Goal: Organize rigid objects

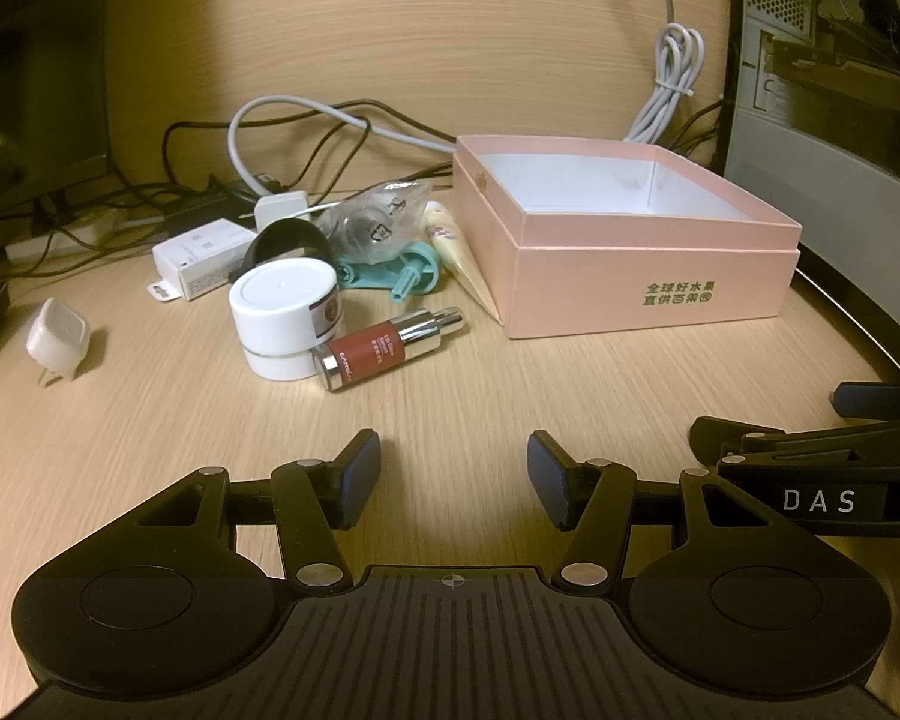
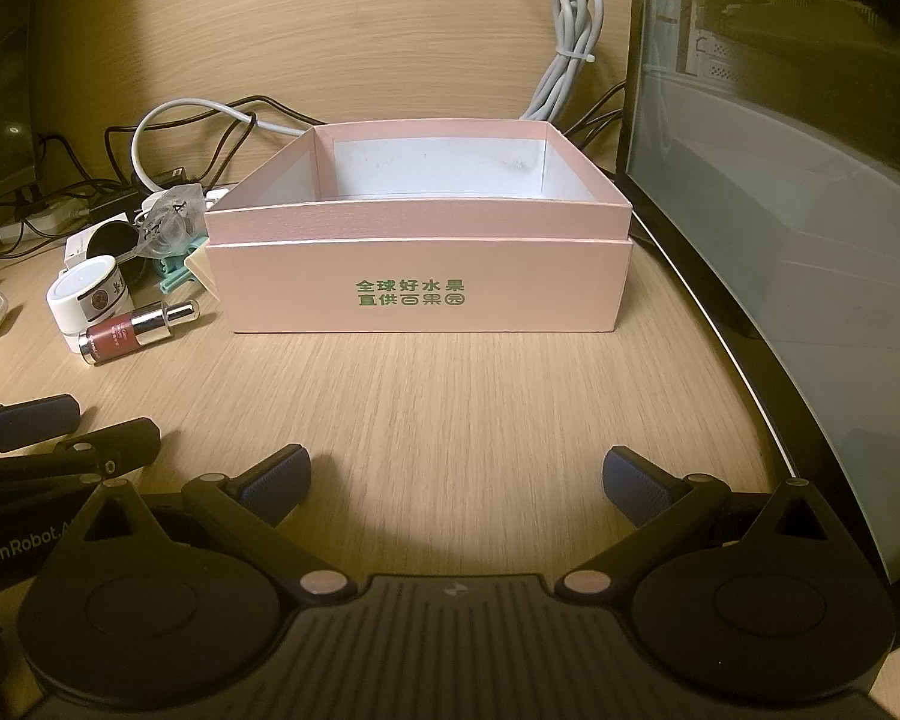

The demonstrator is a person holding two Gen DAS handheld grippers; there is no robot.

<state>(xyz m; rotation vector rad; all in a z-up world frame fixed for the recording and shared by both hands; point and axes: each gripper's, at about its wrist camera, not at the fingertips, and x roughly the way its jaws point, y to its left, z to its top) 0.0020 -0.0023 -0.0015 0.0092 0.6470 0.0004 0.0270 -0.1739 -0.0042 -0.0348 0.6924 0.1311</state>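
Waiting with jaws apart and empty, the left hand-held gripper (image 1: 453, 468) and right hand-held gripper (image 2: 456, 480) face the open pink cardboard box (image 2: 420, 294); the red-and-silver glass bottle (image 1: 384, 348) lies just left, ready for collection.

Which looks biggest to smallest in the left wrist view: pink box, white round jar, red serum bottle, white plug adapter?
1. pink box, by far the largest.
2. white round jar.
3. red serum bottle and white plug adapter: similar apparent size, unranked; the bottle is longer, the adapter blockier.
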